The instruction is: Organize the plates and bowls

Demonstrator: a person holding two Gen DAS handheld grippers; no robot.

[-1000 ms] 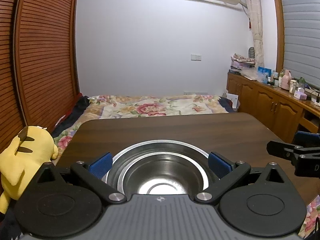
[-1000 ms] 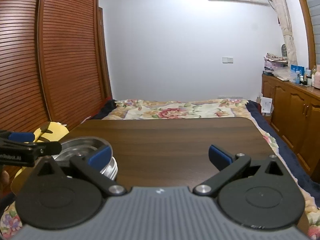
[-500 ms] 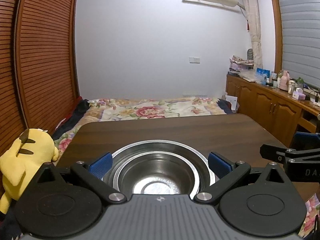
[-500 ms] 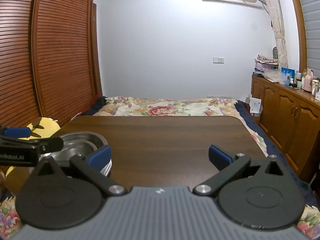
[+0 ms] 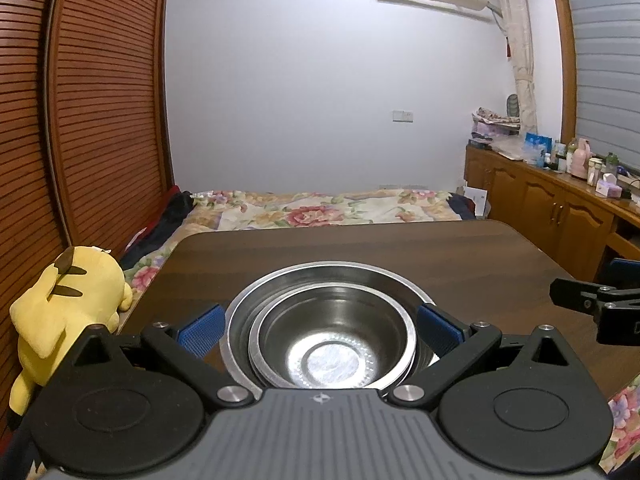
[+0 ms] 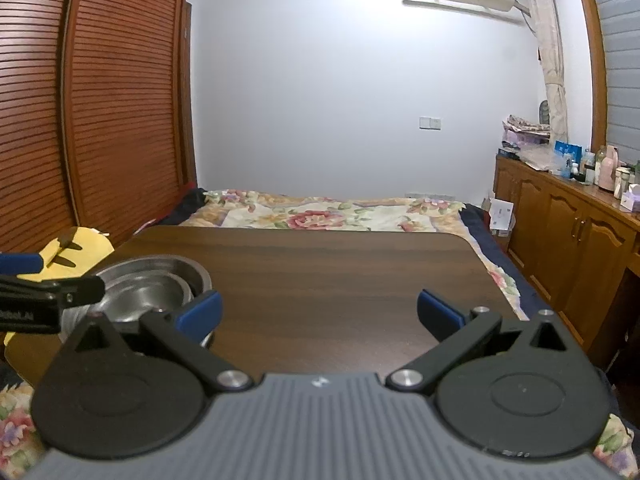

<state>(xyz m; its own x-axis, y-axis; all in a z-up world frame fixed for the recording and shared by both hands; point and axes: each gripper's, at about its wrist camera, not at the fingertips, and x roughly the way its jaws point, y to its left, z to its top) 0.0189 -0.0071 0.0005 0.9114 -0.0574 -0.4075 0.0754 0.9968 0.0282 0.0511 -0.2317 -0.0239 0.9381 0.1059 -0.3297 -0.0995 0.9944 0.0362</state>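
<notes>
The right gripper (image 6: 319, 316) is held over the near edge of a dark wooden table (image 6: 340, 272), its blue-padded fingers (image 6: 200, 314) spread wide with nothing between them. At the table's left near corner stands a stack of nested steel bowls (image 6: 154, 286), a smaller one sitting inside a larger. The right gripper's left pad overlaps the stack's near right edge in this view; contact cannot be determined. The left gripper (image 6: 48, 298) enters from the left frame edge, one black finger tip lying across the bowls' left rim. A yellow plush toy (image 6: 76, 248) sits behind it. Beyond the table lies a bed with a floral cover (image 6: 320, 214); wooden cabinets (image 6: 568, 236) run along the right wall.
</notes>
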